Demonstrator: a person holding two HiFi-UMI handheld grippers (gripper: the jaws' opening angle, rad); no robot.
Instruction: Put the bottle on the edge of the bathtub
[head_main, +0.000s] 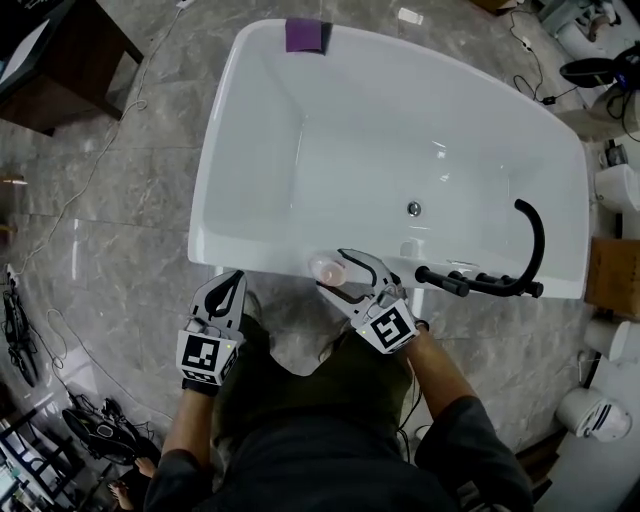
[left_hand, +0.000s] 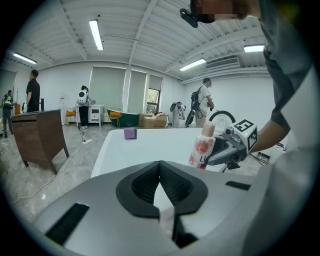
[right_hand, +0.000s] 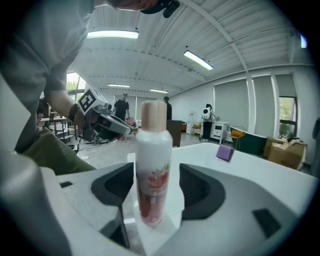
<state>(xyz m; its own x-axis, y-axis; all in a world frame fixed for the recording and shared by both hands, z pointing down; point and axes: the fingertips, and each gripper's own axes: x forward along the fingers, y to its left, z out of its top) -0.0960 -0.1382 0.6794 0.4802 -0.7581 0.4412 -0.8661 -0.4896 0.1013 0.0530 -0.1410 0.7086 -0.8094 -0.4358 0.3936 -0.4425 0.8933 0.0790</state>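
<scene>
Already upright on the bathtub rim, lower centre, the bottle stands free between the right gripper's wide jaws.

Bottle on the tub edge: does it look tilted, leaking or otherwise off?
Nothing stands out. The bottle stands upright on the near rim of the bathtub, cap on, with no spill visible. It sits between the open jaws of the right gripper.

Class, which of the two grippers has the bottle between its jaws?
The right gripper: the bottle stands upright between its parted jaws on the bathtub rim. The left gripper has its jaws together and empty.
</scene>
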